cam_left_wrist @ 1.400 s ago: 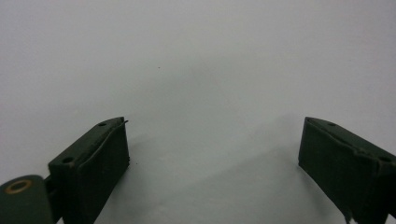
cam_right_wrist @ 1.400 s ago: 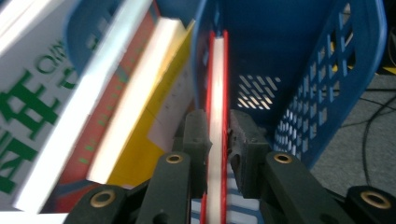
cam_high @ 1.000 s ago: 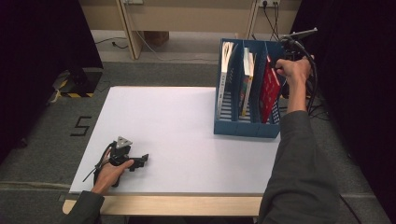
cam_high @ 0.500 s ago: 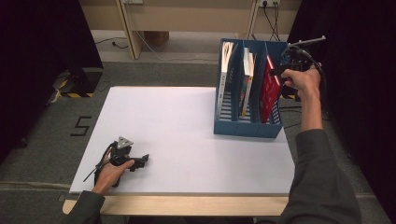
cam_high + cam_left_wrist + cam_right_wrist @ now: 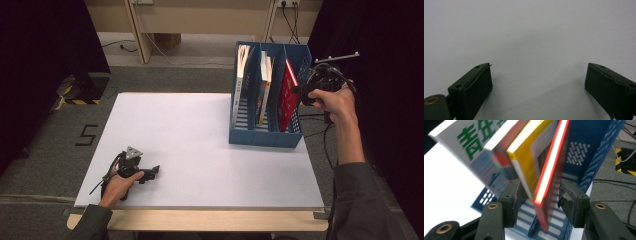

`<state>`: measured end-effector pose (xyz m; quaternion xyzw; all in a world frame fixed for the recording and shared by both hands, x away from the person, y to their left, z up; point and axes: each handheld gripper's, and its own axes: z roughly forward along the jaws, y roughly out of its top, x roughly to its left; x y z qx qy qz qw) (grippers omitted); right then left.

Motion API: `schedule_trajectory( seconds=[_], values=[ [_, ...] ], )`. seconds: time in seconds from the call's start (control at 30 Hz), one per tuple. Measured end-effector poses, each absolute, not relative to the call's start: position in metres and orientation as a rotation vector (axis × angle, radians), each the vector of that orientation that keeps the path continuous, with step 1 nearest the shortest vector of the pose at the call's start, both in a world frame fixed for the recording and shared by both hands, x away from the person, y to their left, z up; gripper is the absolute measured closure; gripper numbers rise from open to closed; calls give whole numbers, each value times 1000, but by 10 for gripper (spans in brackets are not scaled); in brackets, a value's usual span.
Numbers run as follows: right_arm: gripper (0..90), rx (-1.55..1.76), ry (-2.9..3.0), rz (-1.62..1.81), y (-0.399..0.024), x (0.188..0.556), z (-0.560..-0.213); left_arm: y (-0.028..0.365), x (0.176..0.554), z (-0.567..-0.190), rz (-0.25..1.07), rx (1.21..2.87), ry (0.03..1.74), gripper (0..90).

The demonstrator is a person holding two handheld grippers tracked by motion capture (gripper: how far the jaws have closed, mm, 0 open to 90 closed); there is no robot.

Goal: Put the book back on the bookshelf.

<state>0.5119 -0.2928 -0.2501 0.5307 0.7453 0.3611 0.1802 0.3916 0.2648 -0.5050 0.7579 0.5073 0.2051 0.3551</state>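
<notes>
White tabletop (image 5: 200,145) spreads beneath me, bearing at its far right corner the blue three-slot file rack (image 5: 265,134), books upright in every compartment. Rightmost among them stands the red book (image 5: 287,97), leaning in its slot against the rack's outer wall. My right gripper (image 5: 303,90) hangs just beside that wall; in the right gripper view the red book's (image 5: 550,173) edge lies between the jaws, which have just been opening, pads clear of it on both sides. Near the front left edge my left gripper (image 5: 150,173) rests on the table, jaws spread wide with nothing between them.
</notes>
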Motion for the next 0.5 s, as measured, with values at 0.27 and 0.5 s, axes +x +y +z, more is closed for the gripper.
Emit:
schedule_trajectory(
  seconds=[0.27, 0.5],
  values=[
    [549, 1453, 2163, 976, -293, 498, -272, 265, 392, -505, 531, 1957, 1312, 66],
    [589, 1471, 2171, 952, -296, 499, -295, 265, 392, -505, 526, 1952, 1311, 65]
  ],
)
